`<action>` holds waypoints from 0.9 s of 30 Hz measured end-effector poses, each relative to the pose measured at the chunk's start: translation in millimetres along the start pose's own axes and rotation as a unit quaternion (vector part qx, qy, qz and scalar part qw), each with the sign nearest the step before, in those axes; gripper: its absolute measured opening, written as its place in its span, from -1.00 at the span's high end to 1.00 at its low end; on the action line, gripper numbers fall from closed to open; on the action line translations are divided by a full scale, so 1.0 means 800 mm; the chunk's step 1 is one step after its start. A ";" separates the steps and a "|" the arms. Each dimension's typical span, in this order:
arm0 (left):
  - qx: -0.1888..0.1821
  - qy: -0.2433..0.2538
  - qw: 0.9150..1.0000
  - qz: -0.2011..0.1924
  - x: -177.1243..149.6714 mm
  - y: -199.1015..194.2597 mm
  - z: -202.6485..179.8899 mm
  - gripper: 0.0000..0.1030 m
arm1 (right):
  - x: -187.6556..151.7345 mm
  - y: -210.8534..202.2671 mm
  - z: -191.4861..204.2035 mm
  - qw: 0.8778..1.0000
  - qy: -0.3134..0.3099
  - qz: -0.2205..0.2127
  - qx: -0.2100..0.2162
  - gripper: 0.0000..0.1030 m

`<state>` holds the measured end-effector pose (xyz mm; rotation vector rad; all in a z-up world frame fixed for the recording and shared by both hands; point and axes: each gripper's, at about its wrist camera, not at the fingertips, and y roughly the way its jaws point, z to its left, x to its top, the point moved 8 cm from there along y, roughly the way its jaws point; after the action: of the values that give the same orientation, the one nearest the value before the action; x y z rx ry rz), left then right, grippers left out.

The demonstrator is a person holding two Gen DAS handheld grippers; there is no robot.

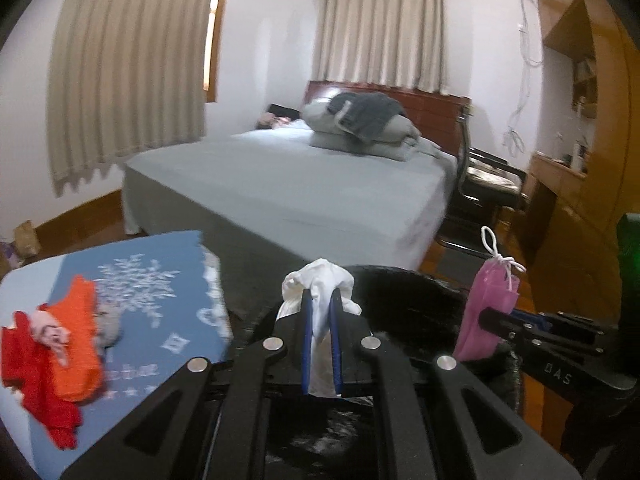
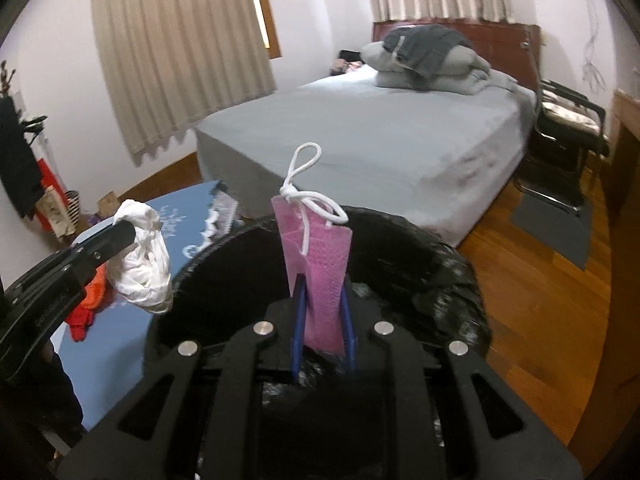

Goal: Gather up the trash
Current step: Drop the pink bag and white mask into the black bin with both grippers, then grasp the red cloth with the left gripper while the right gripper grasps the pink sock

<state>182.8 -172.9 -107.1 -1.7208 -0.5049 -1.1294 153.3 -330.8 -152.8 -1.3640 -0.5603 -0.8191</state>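
Observation:
My left gripper (image 1: 320, 298) is shut on a crumpled white tissue (image 1: 320, 276), which sticks out past its blue pads. In the right wrist view the same tissue (image 2: 140, 268) hangs from the left gripper (image 2: 124, 232) at the left. My right gripper (image 2: 323, 284) is shut on a folded pink face mask (image 2: 316, 240) that stands upright with its white ear loops knotted on top. From the left wrist view the mask (image 1: 486, 300) shows at the right. Both grippers are above a round bin lined with a black bag (image 2: 460, 264), whose rim (image 1: 400, 276) lies just beyond the left fingertips.
Left of the bin stands a table with a blue snowflake cloth (image 1: 160, 280) and red and orange fabric (image 1: 68, 356) on it. A bed with grey sheets (image 2: 380, 132) lies behind the bin. A black chair (image 2: 568, 128) and wooden floor (image 2: 532, 280) are on the right.

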 end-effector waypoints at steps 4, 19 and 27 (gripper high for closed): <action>-0.012 -0.006 1.000 0.003 -0.004 0.000 -0.005 0.13 | -0.005 -0.002 -0.021 1.000 0.014 -0.002 -0.013 0.10; 0.117 -0.031 0.992 -0.024 -0.001 -0.061 0.114 -0.67 | 0.019 -0.003 0.038 0.999 0.002 -0.031 0.008 -0.86; 0.238 -0.051 0.970 -0.028 -0.026 -0.106 0.233 -0.67 | 0.028 0.027 0.143 0.996 -0.047 -0.031 0.067 -0.86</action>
<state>194.0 32.2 -99.8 -1.3532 -0.8210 -0.8713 196.0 -222.0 -132.1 -1.2714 -0.7213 -0.7576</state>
